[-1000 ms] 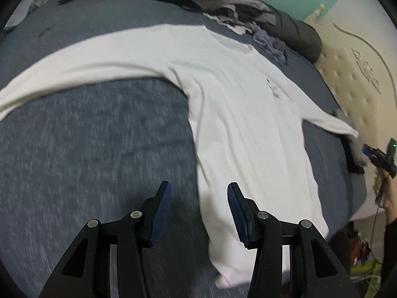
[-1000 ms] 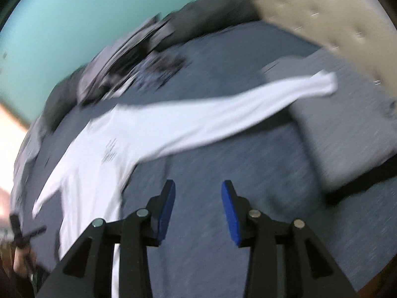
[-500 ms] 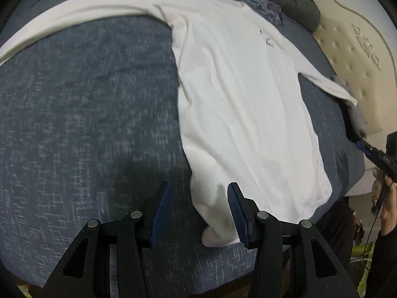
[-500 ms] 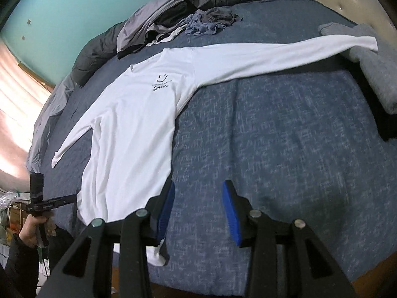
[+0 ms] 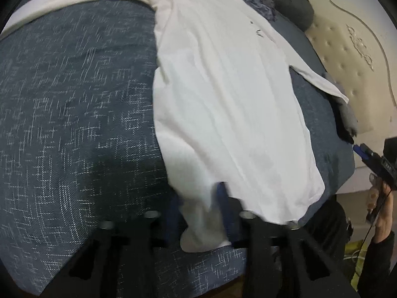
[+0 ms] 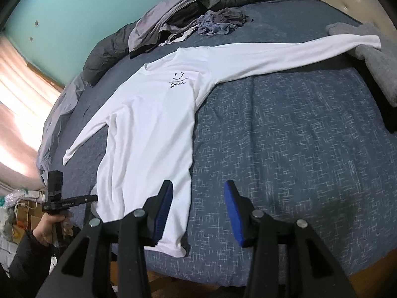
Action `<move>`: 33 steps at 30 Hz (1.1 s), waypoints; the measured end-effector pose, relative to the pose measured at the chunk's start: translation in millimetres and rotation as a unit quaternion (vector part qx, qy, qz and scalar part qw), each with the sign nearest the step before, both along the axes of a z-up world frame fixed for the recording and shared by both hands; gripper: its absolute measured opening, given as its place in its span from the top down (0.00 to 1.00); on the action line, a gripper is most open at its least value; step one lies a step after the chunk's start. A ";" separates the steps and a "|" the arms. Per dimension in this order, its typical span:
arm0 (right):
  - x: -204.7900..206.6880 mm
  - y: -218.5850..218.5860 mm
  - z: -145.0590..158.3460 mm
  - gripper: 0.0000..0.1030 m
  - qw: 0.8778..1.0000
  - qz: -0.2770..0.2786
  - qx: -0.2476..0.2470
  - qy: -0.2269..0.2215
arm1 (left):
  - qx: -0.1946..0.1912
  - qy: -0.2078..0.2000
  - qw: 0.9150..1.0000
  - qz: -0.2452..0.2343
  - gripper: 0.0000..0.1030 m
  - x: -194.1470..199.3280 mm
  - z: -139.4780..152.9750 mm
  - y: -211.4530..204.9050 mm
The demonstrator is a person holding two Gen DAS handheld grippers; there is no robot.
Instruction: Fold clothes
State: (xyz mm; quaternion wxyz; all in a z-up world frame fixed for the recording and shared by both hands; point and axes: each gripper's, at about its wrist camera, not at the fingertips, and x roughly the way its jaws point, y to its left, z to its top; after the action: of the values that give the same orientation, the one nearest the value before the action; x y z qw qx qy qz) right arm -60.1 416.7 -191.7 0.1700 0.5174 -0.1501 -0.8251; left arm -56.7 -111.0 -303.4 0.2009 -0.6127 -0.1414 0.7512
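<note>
A white long-sleeved shirt [image 5: 223, 99] with a small smile print lies flat on the blue bed cover [image 5: 74, 124], sleeves spread out. My left gripper [image 5: 198, 211] is shut on the near hem corner, and white cloth bunches between its blue pads. In the right wrist view the shirt [image 6: 153, 129] stretches away from me. My right gripper [image 6: 197, 213] hovers over the other hem corner with its jaws opening. The shirt's side edge runs between its fingers, and the pads do not press it. The left gripper [image 6: 93, 198] also shows there, at the hem's far end.
A pile of grey and dark clothes [image 6: 178, 17] lies at the back of the bed beside a dark duvet [image 6: 106, 54]. A grey folded item [image 6: 377, 69] sits under the right cuff. The cream padded headboard [image 5: 352, 62] bounds one side. The bed's edge is just below both grippers.
My left gripper came down over the hem corner and its jaws shut on the cloth. My right gripper swung in from the far sleeve to the other hem corner.
</note>
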 end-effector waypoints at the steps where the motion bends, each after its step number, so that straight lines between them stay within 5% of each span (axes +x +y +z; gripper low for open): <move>1: 0.5 -1.4 -0.6 0.58 1.000 0.002 0.000 -0.001 | -0.004 0.005 1.000 -0.005 0.96 1.7 2.7 1.2; 13: -6.2 -30.7 -16.2 0.54 0.998 0.045 0.022 -0.027 | 0.003 0.083 0.996 0.017 0.96 20.4 79.3 -58.8; 24: -14.2 -88.6 -54.5 0.52 0.990 0.099 0.054 -0.086 | -0.008 0.071 0.994 0.080 0.96 11.5 61.9 -105.1; 33: -12.0 -132.3 -84.3 0.52 0.978 0.149 0.062 -0.132 | -0.008 0.064 0.995 0.077 0.96 6.0 55.4 -116.1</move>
State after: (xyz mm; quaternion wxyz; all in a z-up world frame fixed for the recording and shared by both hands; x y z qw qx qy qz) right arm -72.1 284.4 -276.0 0.2370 0.6482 -0.0414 -0.7225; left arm -50.7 -227.1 -248.0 0.1461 -0.5520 -0.1693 0.8033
